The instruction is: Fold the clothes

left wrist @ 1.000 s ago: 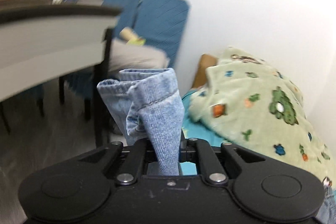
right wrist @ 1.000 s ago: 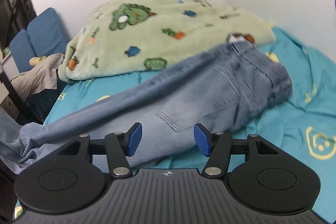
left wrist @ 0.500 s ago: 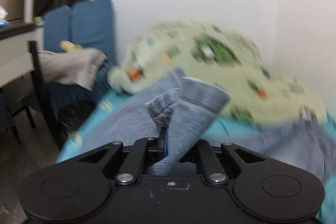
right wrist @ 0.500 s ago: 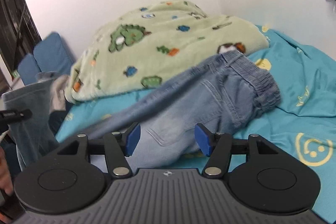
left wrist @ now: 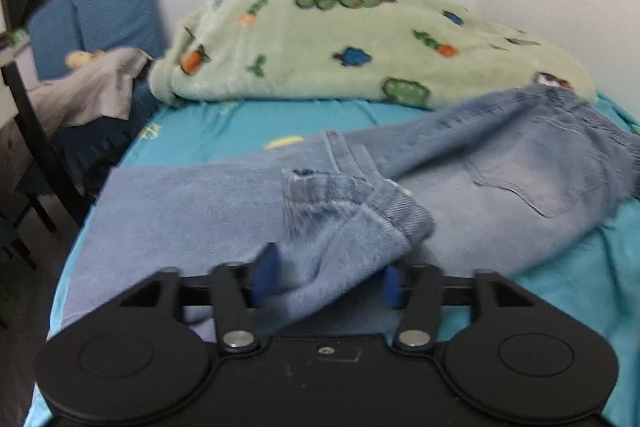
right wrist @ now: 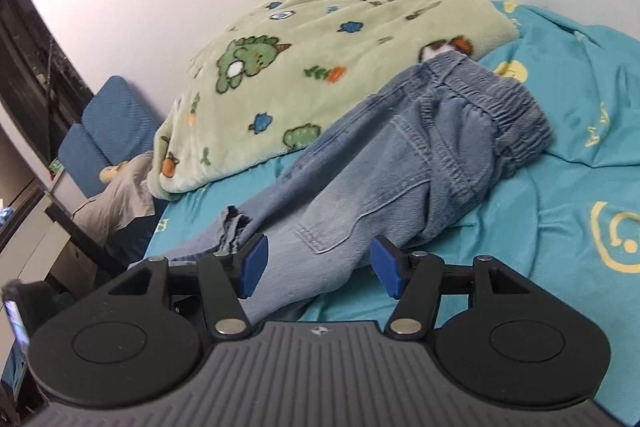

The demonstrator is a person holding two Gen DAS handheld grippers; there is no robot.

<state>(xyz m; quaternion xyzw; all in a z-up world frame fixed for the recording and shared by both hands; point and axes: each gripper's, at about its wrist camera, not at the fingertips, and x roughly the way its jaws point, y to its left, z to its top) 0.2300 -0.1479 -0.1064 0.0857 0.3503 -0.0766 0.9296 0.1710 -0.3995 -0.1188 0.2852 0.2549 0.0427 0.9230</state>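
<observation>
At the far left, beyond the bed's edge, a grey cloth [left wrist: 92,95] is lying draped over a blue chair [left wrist: 108,7], with a dark desk leg [left wrist: 36,147] standing in front of it; on the bed [left wrist: 208,131], covered in a turquoise sheet with yellow smiley prints, a pale green blanket [left wrist: 360,39] with dinosaur figures is lying heaped along the far edge against the wall; the jeans [left wrist: 500,179] are lying stretched across the middle of the bed, the legs reaching toward the left edge and the elastic waistband [right wrist: 508,119] resting to the right, just touching the blanket's near corner; one leg's hem [left wrist: 352,219] is lying folded back over the rest of the denim, toward the near edge; the left gripper [left wrist: 328,277] is hovering over that hem with its jaws opening, the bunched denim sitting between the blue pads [left wrist: 266,275] but looking loose rather than pinched; in the right wrist view, the right gripper [right wrist: 318,267] is hanging above the seat of the jeans, near a back pocket [right wrist: 332,231], its jaws standing about half apart and holding nothing, the denim lying below and beyond them; further right, the sheet is lying rumpled toward the bed's right edge.
</observation>
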